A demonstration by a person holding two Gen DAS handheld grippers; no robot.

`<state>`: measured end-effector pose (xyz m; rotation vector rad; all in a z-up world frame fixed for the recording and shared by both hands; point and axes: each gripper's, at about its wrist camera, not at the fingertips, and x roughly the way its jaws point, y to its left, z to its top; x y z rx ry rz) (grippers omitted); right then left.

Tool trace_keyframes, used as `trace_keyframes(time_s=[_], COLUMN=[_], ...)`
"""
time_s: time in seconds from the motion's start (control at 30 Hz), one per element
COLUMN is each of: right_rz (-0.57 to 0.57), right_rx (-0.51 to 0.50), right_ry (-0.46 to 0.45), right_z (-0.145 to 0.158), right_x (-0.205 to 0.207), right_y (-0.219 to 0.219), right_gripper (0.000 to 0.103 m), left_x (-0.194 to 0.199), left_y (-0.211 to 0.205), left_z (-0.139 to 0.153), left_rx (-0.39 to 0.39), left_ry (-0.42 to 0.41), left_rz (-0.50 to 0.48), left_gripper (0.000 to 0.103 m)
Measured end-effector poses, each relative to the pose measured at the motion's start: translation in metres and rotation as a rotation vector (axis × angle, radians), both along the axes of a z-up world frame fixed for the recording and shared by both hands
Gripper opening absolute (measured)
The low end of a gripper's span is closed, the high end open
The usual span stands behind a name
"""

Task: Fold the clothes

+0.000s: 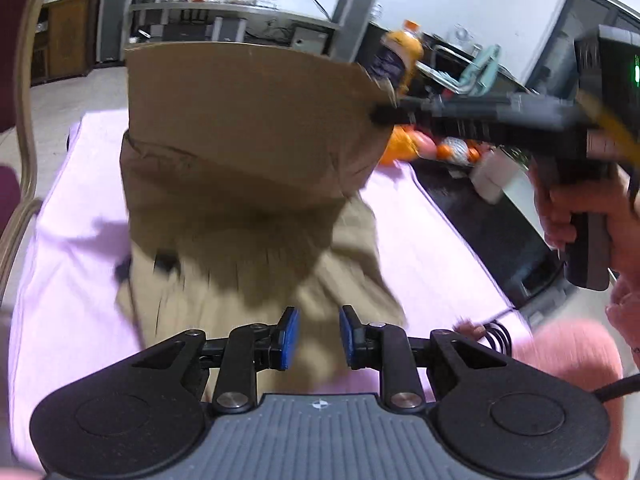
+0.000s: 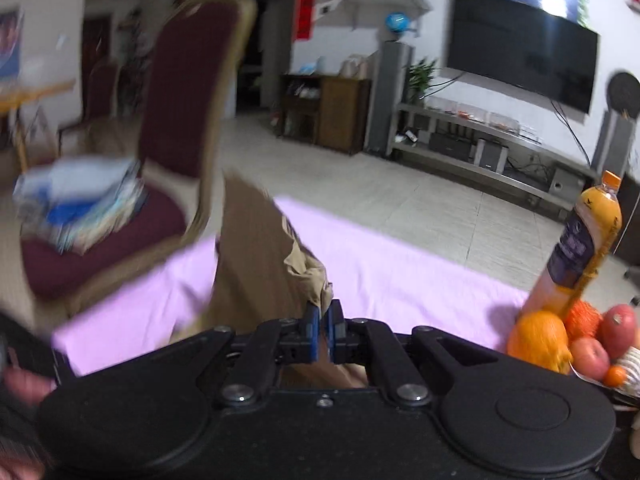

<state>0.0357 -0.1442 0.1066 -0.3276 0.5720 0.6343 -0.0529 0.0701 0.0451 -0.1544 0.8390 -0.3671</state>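
Observation:
A tan garment (image 1: 248, 216) lies lengthwise on the pink-covered table (image 1: 424, 240). Its far part stands lifted like a sheet (image 1: 248, 112). My right gripper (image 1: 376, 114) reaches in from the right, held by a hand (image 1: 560, 216), and pinches that sheet's upper right corner. In the right wrist view its blue pads (image 2: 314, 332) are nearly together, with bunched tan cloth (image 2: 308, 280) at their tips and the garment (image 2: 256, 256) stretching away to the upper left. My left gripper (image 1: 318, 336) is at the near end. Its pads (image 1: 291, 336) stand a little apart with tan cloth filling the gap.
An orange juice bottle (image 2: 580, 248) and a pile of fruit (image 2: 560, 340) stand at the table's right end, beside a black surface (image 1: 500, 240). A maroon chair (image 2: 184, 92) with a stack of folded items (image 2: 80, 204) stands left of the table. A pink sleeve (image 1: 568, 352) is close by.

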Motion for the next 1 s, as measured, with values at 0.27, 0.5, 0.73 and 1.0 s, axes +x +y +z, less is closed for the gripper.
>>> trace_keyframes(time_s=[0.27,0.5,0.73,1.0], right_rz=[-0.147,-0.263,-0.282,-0.319], right_rx=[0.05,0.64,0.771,0.717], right_ry=[0.188,0.457,0.714,0.795], right_z=[-0.033,-0.052,-0.118,-0.133], right_x=[-0.038,0.028,0.039,0.04], right_y=[-0.046,-0.093,-0.1,-0.089], right_gripper=[0.036,0.058,0.061,0.069], left_x=[-0.021,0.051,0.072,0.083], left_y=[0.032,0.072,0.117,0.134], left_z=[0.003,0.005,-0.046,-0.086], left_rx=[0.001,-0.029,-0.179,-0.369], left_ry=[-0.037,-0.033,0.153,0.347], left_rz=[0.063,0.287,0.475,0.507], left_gripper=[0.032,0.037,0.044,0.046])
